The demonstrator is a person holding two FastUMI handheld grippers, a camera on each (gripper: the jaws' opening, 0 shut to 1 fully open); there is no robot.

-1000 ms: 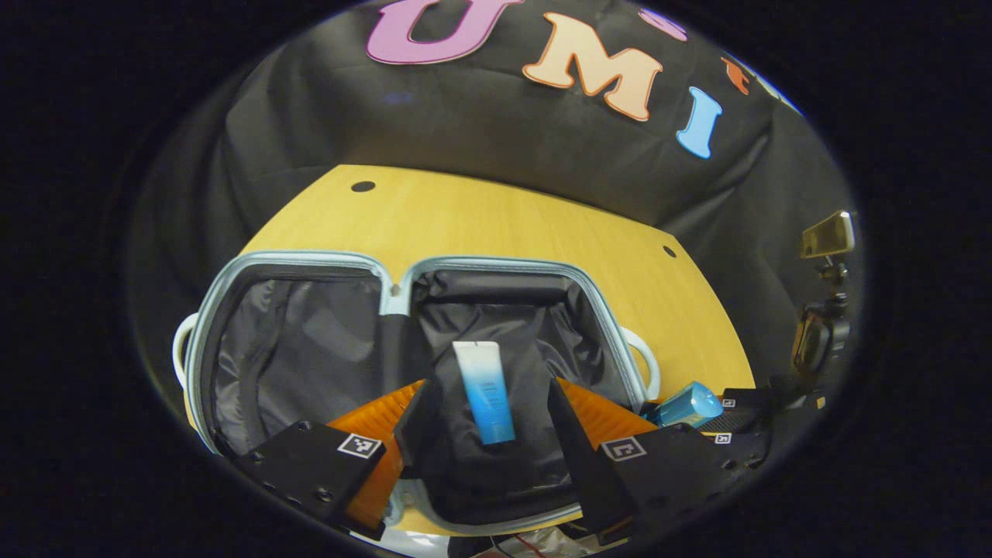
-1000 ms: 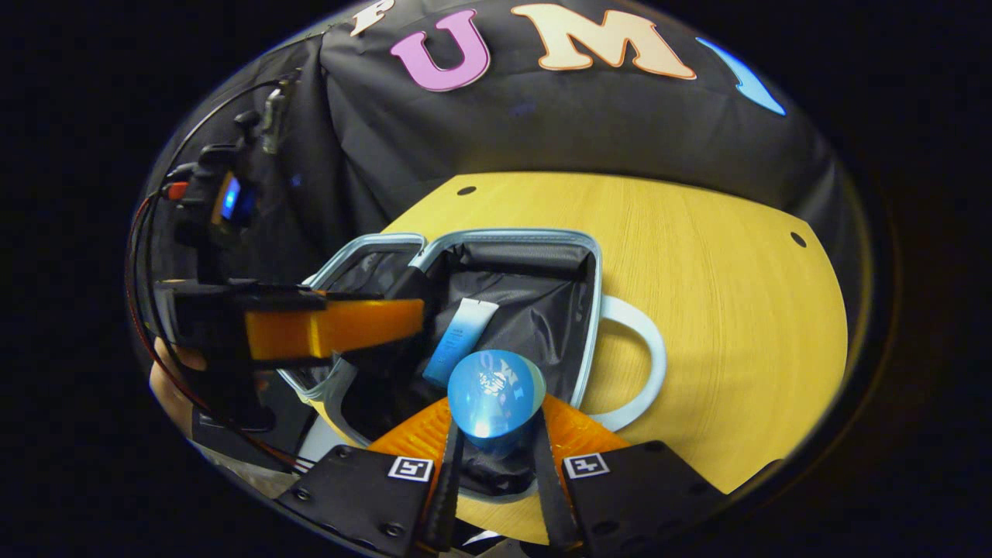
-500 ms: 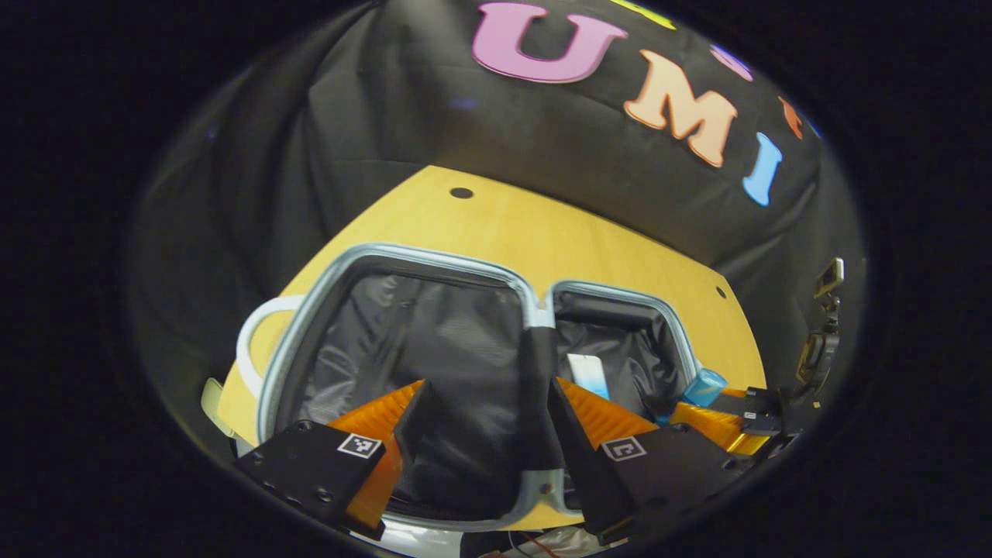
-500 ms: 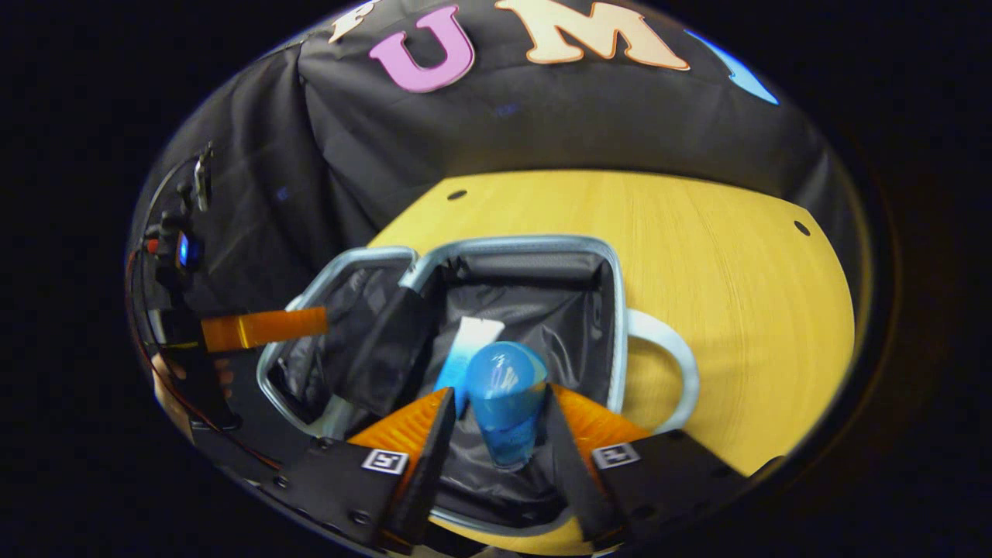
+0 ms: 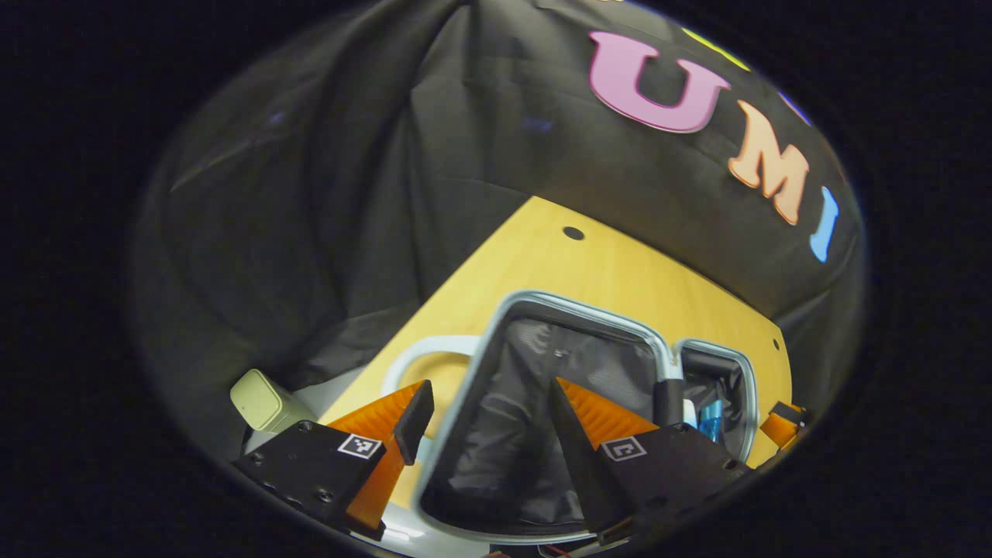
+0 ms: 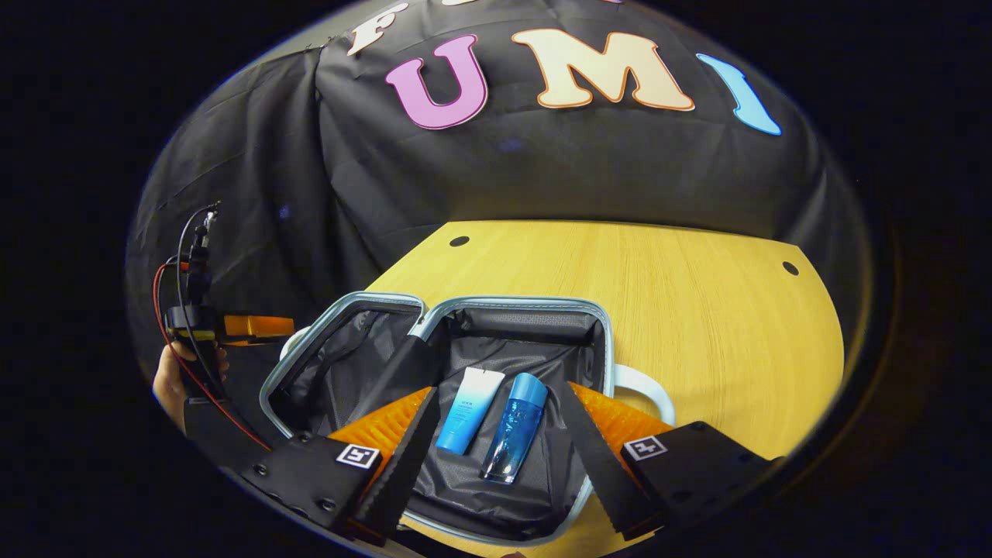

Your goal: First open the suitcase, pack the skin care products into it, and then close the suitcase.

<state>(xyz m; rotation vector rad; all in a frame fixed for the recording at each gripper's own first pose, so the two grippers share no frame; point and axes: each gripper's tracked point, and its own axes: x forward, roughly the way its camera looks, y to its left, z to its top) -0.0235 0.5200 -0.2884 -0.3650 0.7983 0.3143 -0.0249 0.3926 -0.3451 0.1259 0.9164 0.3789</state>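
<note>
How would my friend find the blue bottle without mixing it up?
Find the open suitcase on the wooden table. Two things lie side by side in its right half. The blue bottle is the see-through round one, right of the flat white-topped tube.

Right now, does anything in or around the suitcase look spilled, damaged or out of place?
Nothing stands out. The tube and blue bottle lie side by side in the right half of the open suitcase; no spill shows.

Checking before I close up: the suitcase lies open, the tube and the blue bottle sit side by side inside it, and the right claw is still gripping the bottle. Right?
Not quite. The right gripper view shows the right claw open, with the blue bottle lying released beside the tube in the open suitcase.
</note>
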